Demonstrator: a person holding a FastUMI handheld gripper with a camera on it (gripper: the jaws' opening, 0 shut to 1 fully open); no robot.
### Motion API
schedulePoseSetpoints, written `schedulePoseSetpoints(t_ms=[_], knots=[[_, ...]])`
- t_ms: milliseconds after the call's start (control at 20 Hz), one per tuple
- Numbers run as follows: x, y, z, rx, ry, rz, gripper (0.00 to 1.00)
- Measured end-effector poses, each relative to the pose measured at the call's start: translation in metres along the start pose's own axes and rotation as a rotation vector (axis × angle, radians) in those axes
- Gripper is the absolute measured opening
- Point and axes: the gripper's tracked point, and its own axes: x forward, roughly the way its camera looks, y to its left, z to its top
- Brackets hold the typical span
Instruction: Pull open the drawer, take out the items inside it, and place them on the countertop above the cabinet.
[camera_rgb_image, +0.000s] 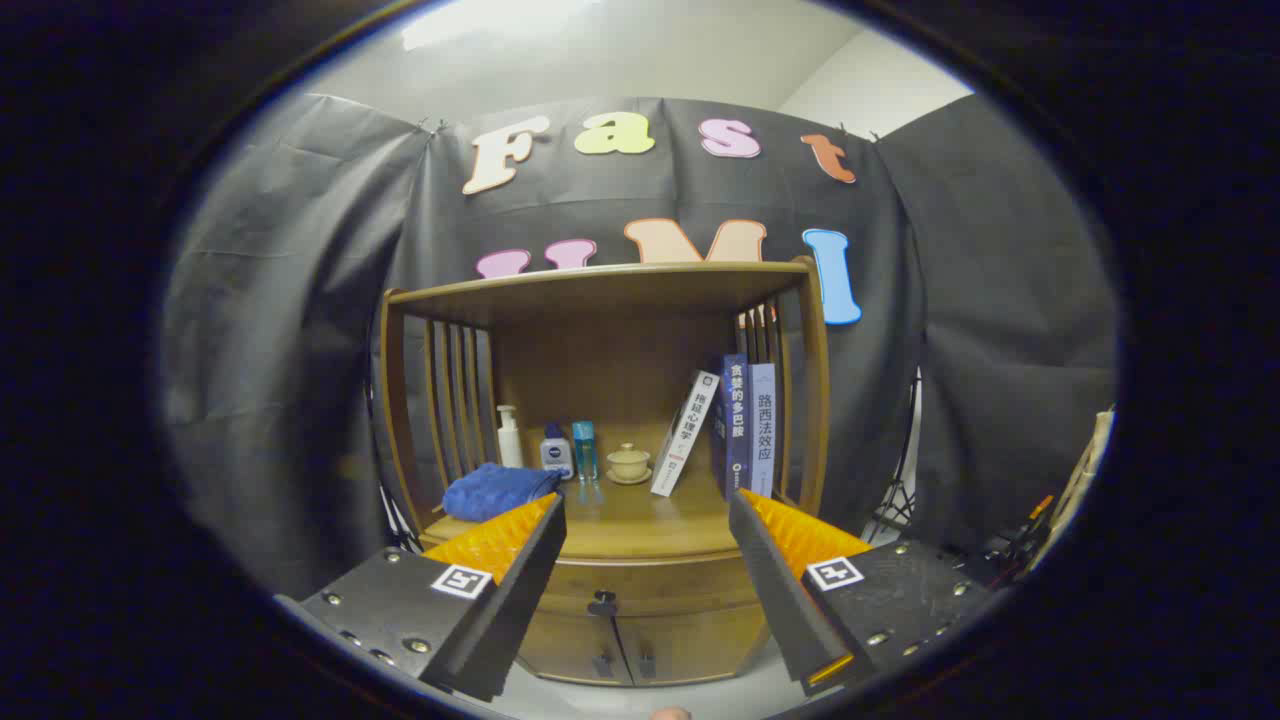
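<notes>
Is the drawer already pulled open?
No, the drawer sits flush in the cabinet, beyond the open gripper.

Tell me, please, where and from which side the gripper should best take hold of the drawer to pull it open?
Probably at the small dark knob in the middle of the drawer front, just under the countertop. It sticks out toward the camera, so come straight on from the front. The gripper is open, well short of the cabinet, its fingers spread to either side of the knob.
</notes>
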Motion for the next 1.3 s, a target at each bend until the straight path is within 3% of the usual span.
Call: schedulePoseSetpoints(t_ms=[300,600,1300], knots=[[-0.027,-0.003,0.018,-0.054,-0.048,-0.001,0.99],[-0.035,-0.001,0.018,0.024,-0.026,0.015,0.98],[0.001,0.018,-0.006,0.041,-0.064,0.047,0.99]])
